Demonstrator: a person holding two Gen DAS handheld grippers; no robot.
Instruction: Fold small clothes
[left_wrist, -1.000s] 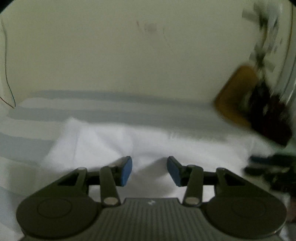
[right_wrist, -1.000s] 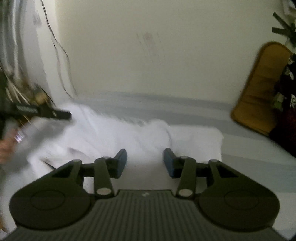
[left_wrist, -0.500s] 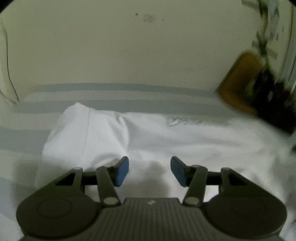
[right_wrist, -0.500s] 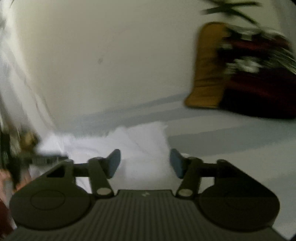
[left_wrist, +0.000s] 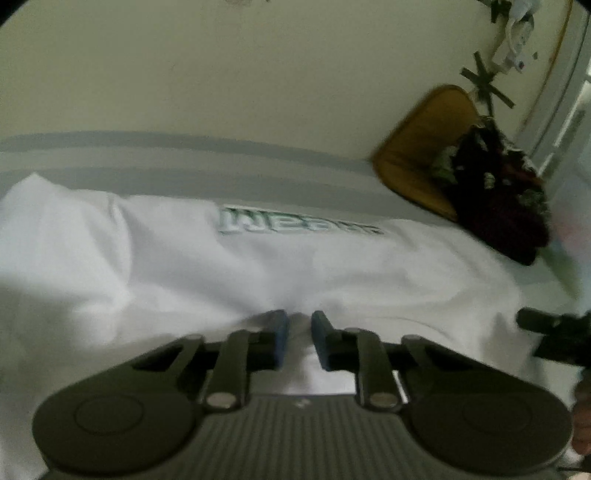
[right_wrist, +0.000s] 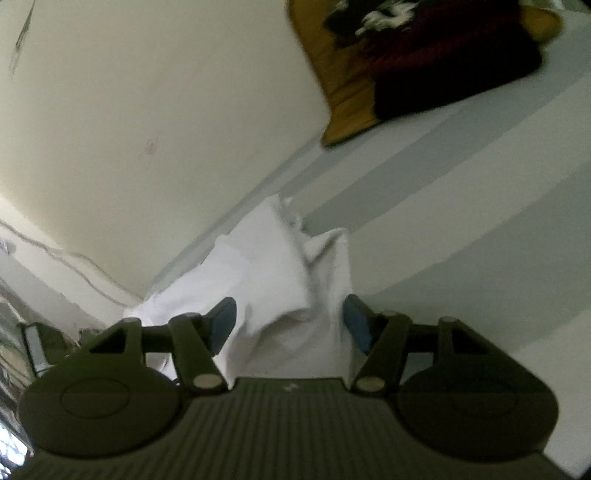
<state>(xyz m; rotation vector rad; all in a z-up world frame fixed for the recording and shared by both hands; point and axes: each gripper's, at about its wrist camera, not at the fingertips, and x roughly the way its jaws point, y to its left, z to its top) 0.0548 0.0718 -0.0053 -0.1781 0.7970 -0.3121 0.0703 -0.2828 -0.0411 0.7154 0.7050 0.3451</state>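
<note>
A white T-shirt (left_wrist: 258, 266) with green lettering (left_wrist: 295, 225) lies spread over a grey-and-white striped bed sheet (left_wrist: 184, 158). My left gripper (left_wrist: 299, 332) sits low over the shirt's near part. Its jaws are closing and its blue pads pinch a small ridge of the white cloth. In the right wrist view the picture is rolled, so the bed slants. A crumpled corner of the shirt (right_wrist: 266, 266) rises between the fingers of my right gripper (right_wrist: 288, 321). Those jaws are opening and stand wide, and the pads do not press the cloth.
A mustard cushion (left_wrist: 417, 155) leans on the cream wall at the bed's far right, with a dark red patterned cloth (left_wrist: 506, 206) against it. Both also show in the right wrist view, cushion (right_wrist: 343, 99) and cloth (right_wrist: 443, 59). Cables (right_wrist: 74, 258) run along the wall at left.
The left jaws have narrowed onto a fold of the shirt, and the green lettering has come into view. The right gripper has rolled, spread its jaws wider and moved to the shirt's crumpled corner.
</note>
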